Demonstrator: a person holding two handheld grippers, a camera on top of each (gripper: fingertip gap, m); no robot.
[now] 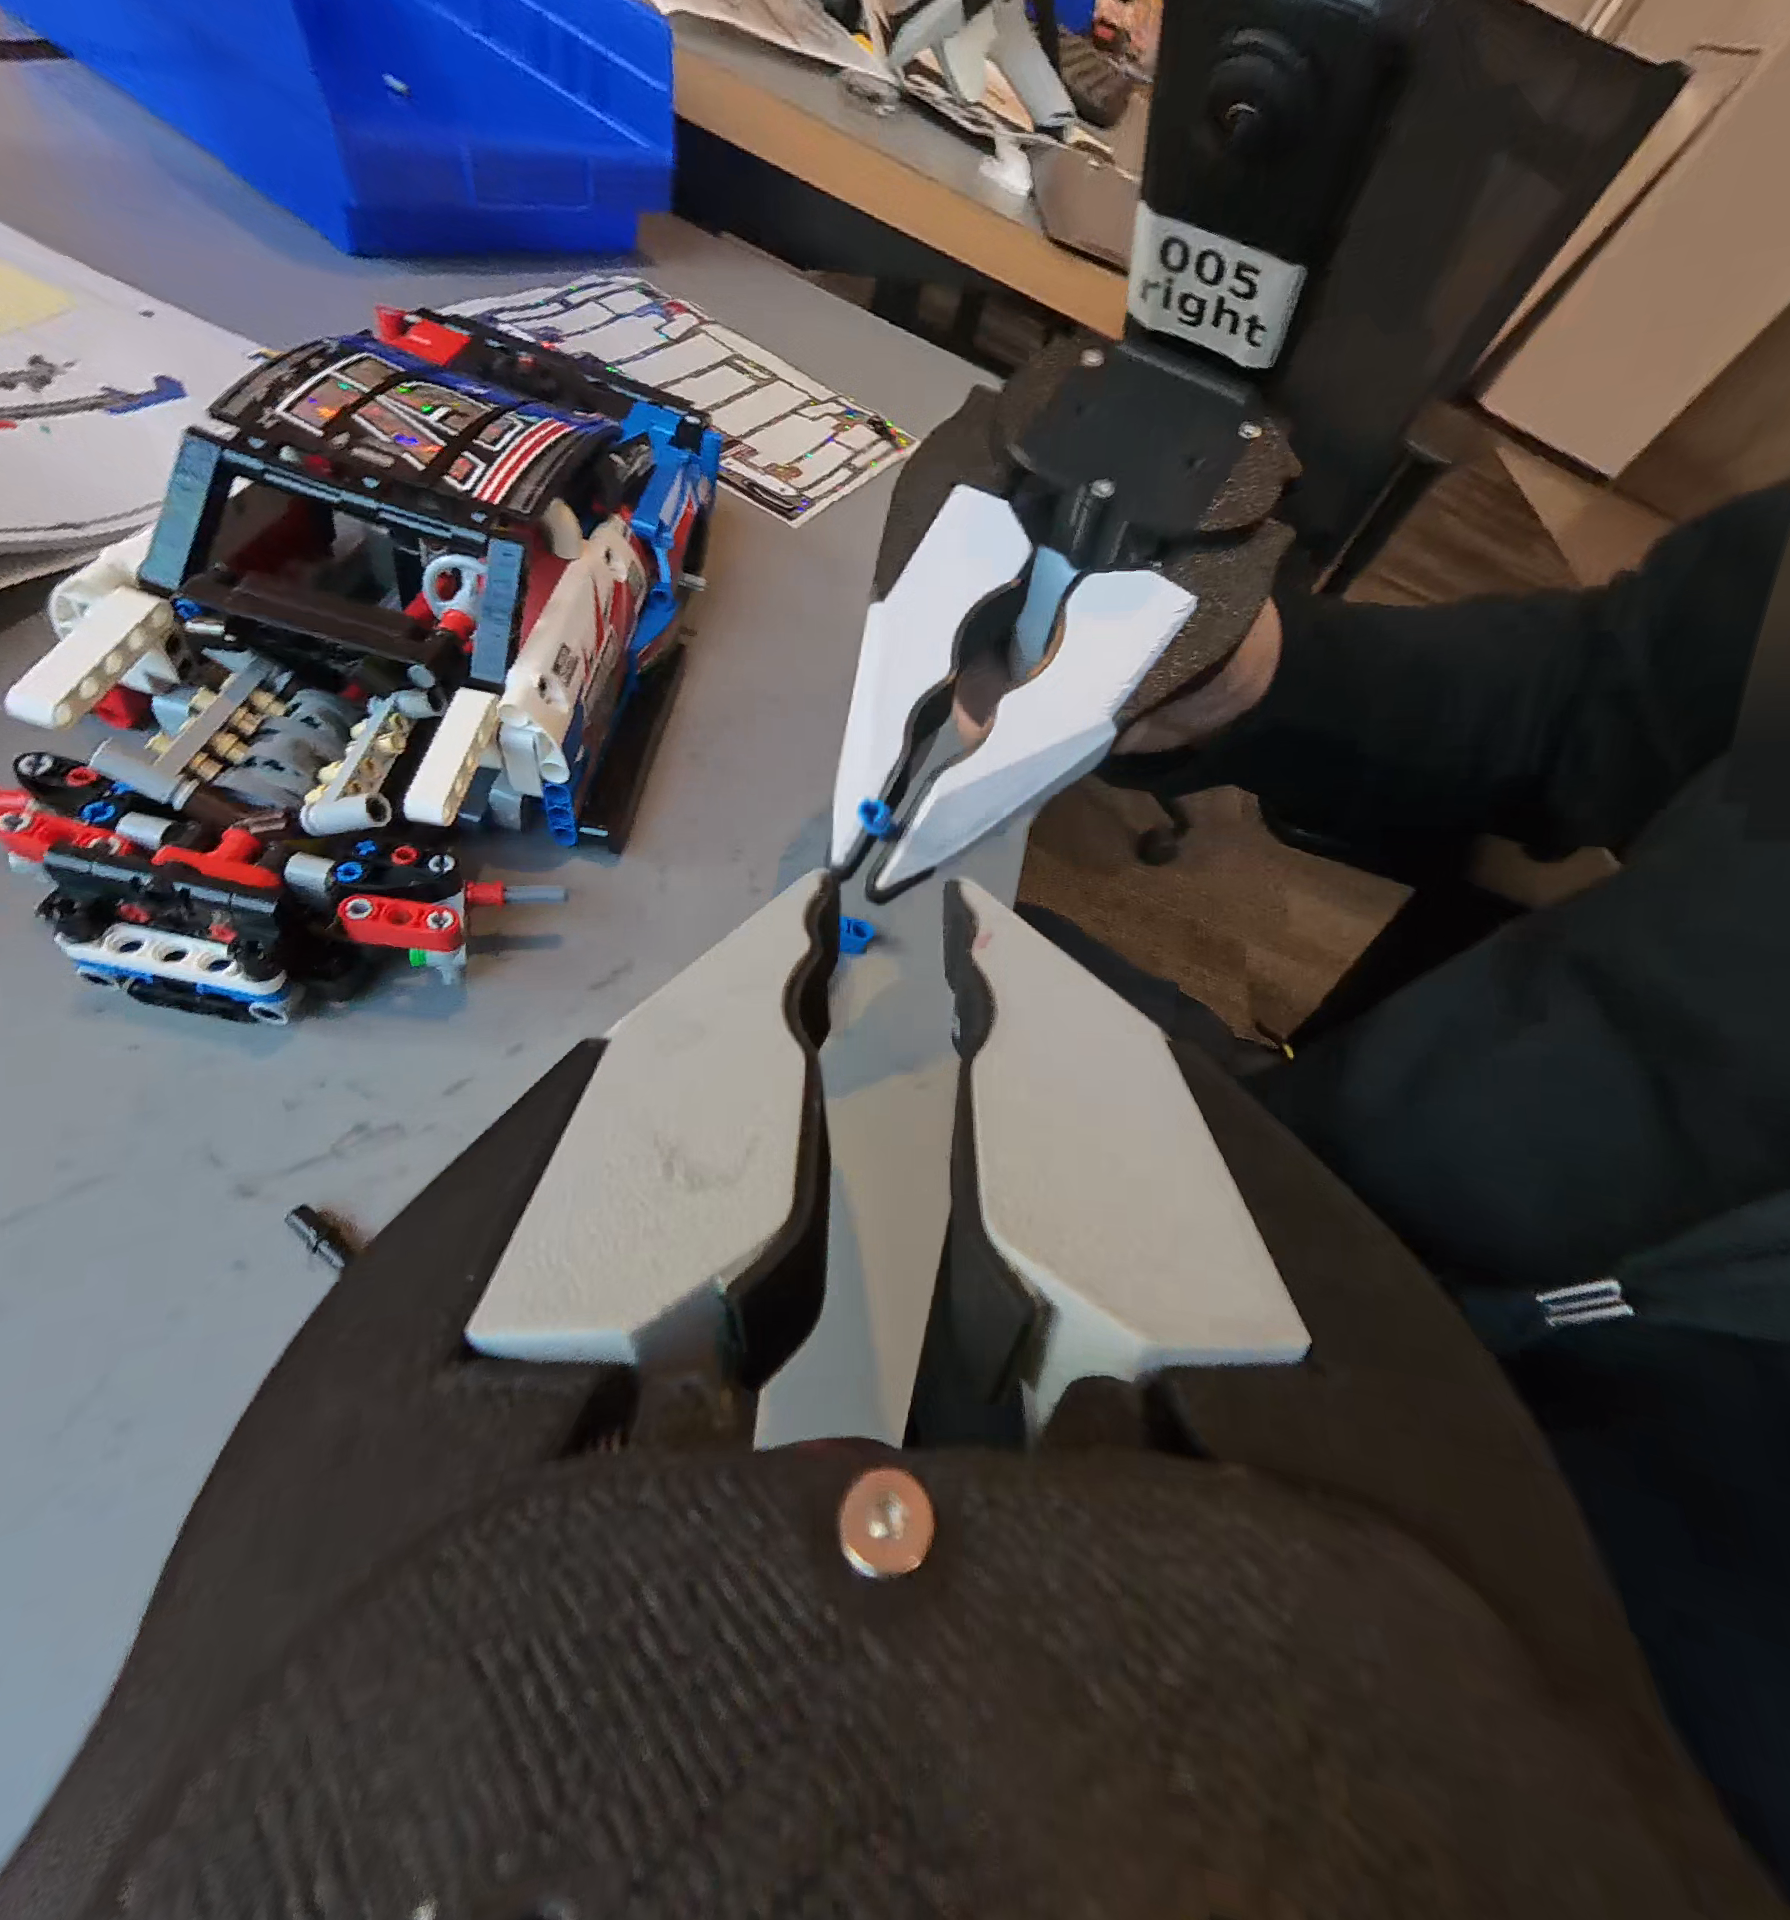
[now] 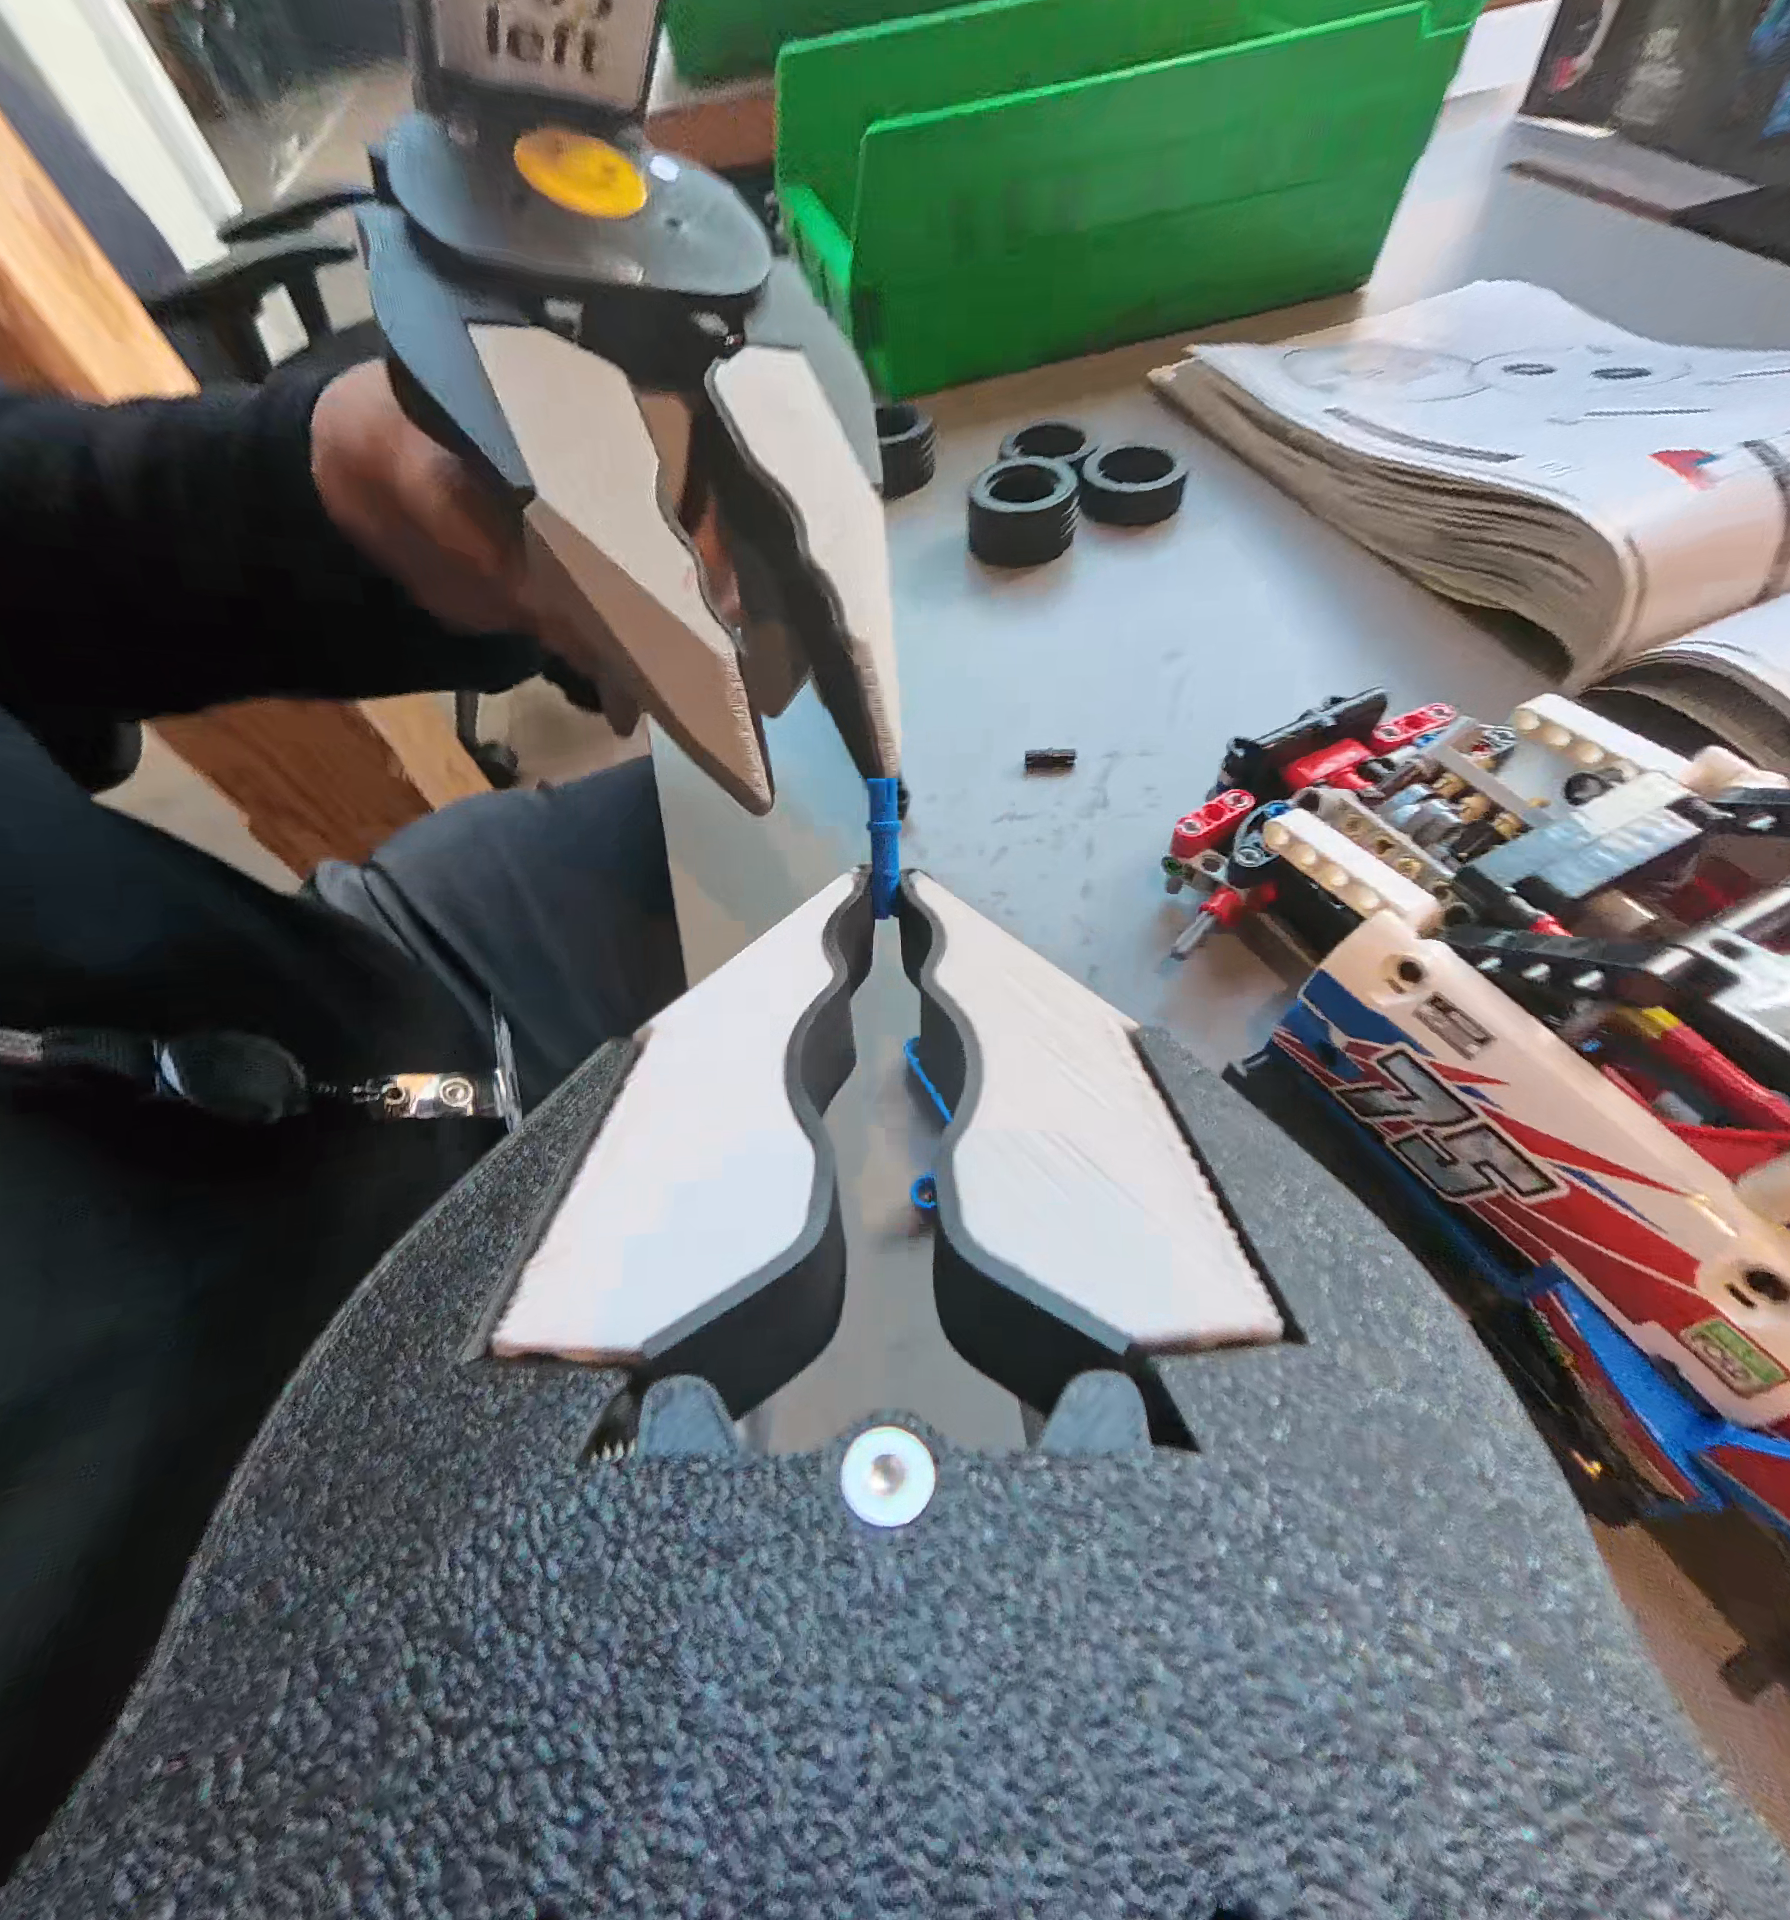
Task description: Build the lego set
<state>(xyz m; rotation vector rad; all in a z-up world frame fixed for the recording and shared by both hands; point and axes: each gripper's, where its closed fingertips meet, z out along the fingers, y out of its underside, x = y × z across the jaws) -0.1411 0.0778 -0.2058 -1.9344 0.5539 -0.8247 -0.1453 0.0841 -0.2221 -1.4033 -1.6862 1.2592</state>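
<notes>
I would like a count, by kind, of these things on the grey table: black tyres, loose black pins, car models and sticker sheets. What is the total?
black tyres: 4
loose black pin: 1
car model: 1
sticker sheet: 1
Total: 7

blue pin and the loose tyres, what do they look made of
Blue pin: looks like hard moulded plastic with a slight sheen and crisp ridged collars. Loose tyres: probably rubber, matte black with ribbed tread and no shine, though a soft plastic can't be ruled out.
</notes>
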